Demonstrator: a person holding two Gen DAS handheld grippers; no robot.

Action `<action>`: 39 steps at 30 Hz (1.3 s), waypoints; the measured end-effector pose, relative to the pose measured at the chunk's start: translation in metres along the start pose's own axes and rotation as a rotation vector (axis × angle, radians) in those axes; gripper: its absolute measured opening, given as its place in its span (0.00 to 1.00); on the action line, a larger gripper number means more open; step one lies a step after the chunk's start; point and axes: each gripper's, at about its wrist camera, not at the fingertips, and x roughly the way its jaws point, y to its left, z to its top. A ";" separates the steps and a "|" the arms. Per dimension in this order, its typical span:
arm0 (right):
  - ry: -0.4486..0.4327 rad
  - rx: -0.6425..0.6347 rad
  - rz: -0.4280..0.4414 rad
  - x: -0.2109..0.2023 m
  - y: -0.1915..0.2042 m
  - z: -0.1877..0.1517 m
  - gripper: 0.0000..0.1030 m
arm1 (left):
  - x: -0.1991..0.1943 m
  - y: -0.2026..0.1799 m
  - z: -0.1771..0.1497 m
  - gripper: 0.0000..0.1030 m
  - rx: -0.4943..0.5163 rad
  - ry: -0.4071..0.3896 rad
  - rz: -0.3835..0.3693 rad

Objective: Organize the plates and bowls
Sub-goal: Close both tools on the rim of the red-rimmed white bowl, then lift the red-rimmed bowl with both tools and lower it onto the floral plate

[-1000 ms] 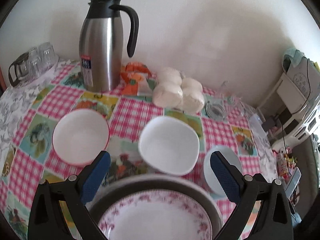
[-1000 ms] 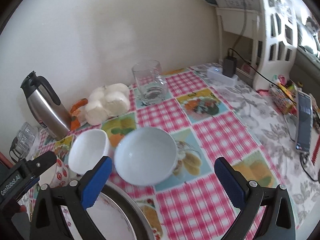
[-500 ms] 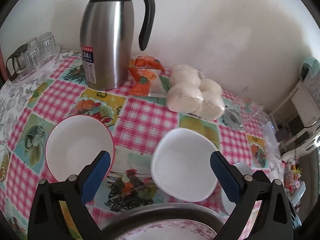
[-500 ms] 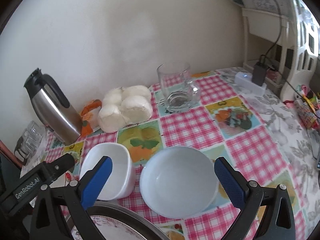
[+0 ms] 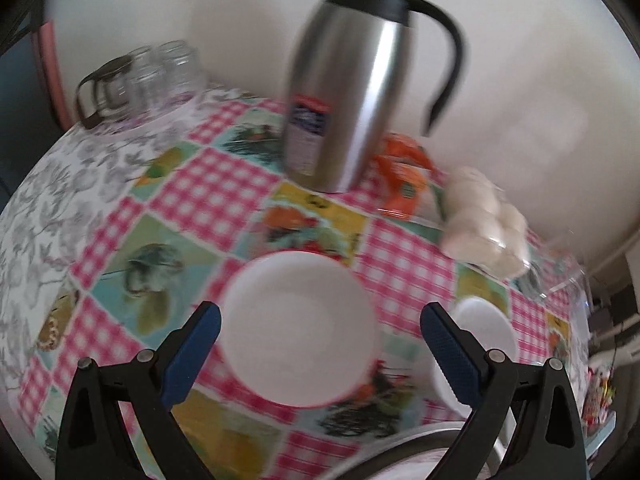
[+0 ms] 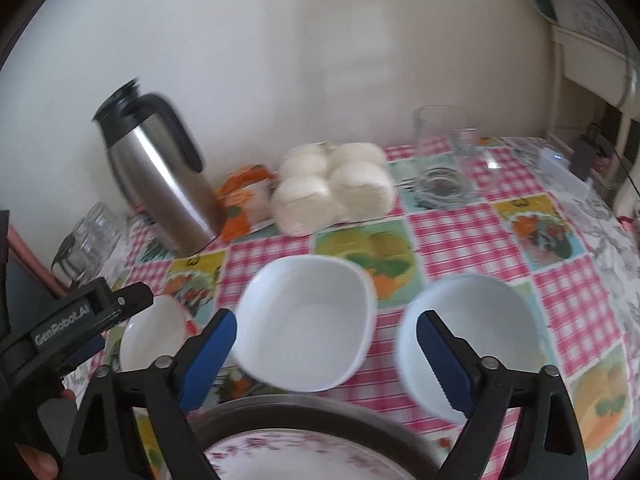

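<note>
A round white bowl with a red rim (image 5: pixel 298 328) sits on the checked tablecloth between the fingers of my left gripper (image 5: pixel 320 312), which stands open and clear of it. A squarish white bowl (image 6: pixel 308 324) lies between the fingers of my right gripper (image 6: pixel 327 318); its jaws are closing but the pads do not touch the bowl. Behind the right finger sits a round pale bowl (image 6: pixel 492 332). A floral plate (image 6: pixel 320 450) in a grey-rimmed dish lies at the near edge. The red-rimmed bowl (image 6: pixel 154 336) also shows in the right wrist view.
A steel jug (image 5: pixel 352 92) stands at the back with an orange packet (image 5: pixel 404 176) and a bag of white buns (image 6: pixel 332 188) beside it. Small glasses (image 5: pixel 152 76) are at the far left, a glass tumbler (image 6: pixel 444 136) and white shelf (image 6: pixel 592 52) at the right.
Both grippers have swung left over the table. The left one now frames the red-rimmed bowl, the right one the squarish bowl instead of the round one. The right jaws stand slightly narrower.
</note>
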 end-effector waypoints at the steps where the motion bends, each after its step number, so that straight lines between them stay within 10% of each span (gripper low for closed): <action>1: 0.005 -0.012 0.011 0.002 0.008 -0.002 0.88 | 0.001 0.008 0.002 0.97 -0.016 0.005 0.006; 10: 0.076 -0.097 0.073 0.025 0.070 -0.026 0.65 | 0.012 0.069 0.009 0.95 -0.124 0.041 0.054; 24: 0.172 -0.129 0.095 0.057 0.099 -0.049 0.37 | 0.065 0.072 -0.008 0.36 -0.134 0.215 -0.020; 39: 0.203 -0.136 0.152 0.063 0.106 -0.054 0.27 | 0.085 0.068 -0.020 0.13 -0.146 0.269 -0.081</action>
